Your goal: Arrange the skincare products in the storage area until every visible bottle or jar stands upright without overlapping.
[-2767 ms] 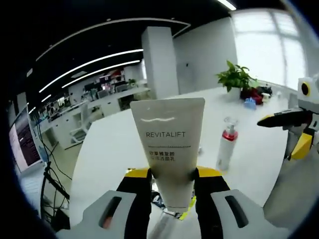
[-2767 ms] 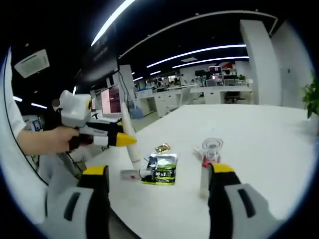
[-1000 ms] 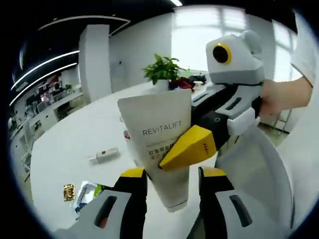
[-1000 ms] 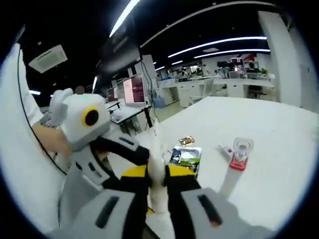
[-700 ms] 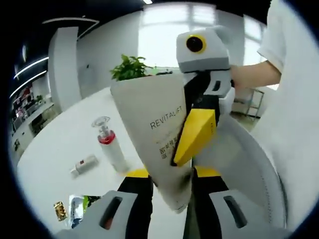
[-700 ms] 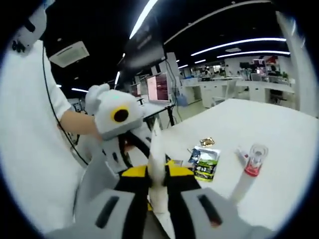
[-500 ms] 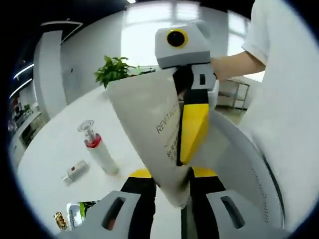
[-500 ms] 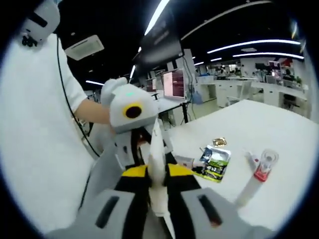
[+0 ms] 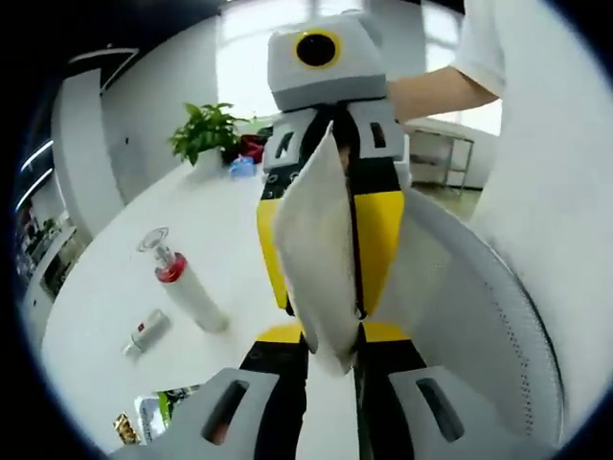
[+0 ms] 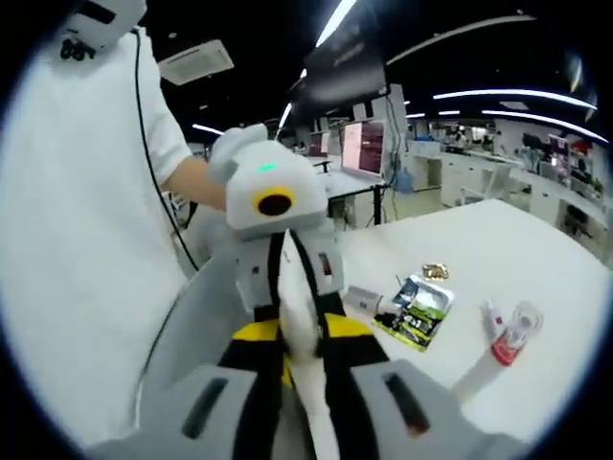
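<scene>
A white REVITALIFT tube (image 9: pixel 316 251) is held in the air between both grippers, seen nearly edge-on. My left gripper (image 9: pixel 332 337) is shut on its lower end. My right gripper (image 9: pixel 330 305) faces it, with its yellow jaws clamped on the tube's upper part. In the right gripper view, my right gripper (image 10: pixel 300 333) pinches the thin white tube (image 10: pixel 303 311), and the left gripper (image 10: pixel 287 287) points back from just behind it. A pump bottle with a red collar (image 9: pixel 184 287) (image 10: pixel 496 362) stands on the white table (image 9: pixel 220 220).
A small white tube (image 9: pixel 146 331) lies beside the pump bottle. A green sachet (image 10: pixel 421 307) (image 9: pixel 158 417) and a small gold packet (image 10: pixel 436 271) lie on the table. A potted plant (image 9: pixel 206 134) stands at the far end. A person in white (image 10: pixel 86 240) stands close.
My right gripper came in and shut on the tube that the left one held. Both grippers then turned with it, so the tube's face swung edge-on.
</scene>
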Demonstrator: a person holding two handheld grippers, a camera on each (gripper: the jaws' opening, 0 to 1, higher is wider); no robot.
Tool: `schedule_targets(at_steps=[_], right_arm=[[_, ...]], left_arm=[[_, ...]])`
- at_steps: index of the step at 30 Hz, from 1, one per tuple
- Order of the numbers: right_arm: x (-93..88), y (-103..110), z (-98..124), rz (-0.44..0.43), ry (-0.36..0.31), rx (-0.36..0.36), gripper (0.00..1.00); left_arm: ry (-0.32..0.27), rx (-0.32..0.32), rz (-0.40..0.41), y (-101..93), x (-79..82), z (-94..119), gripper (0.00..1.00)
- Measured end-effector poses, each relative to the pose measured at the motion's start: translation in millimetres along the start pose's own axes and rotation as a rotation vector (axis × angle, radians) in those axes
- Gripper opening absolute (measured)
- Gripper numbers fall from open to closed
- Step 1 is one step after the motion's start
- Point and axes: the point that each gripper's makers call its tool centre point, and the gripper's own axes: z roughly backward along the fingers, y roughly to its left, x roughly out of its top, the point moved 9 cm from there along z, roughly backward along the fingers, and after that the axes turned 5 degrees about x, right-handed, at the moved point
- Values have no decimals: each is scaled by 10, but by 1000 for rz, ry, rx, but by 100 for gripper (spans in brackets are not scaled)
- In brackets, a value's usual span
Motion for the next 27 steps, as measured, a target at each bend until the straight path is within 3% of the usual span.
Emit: schedule_targets(at_steps=[13, 27], right_arm=[[-182, -55, 31, -118, -56, -132, 20], [-372, -147, 54, -218, -99, -301, 52]], left_arm=[[20, 19, 19, 92, -136, -198, 15], [44, 49, 44, 307, -373, -295, 16]])
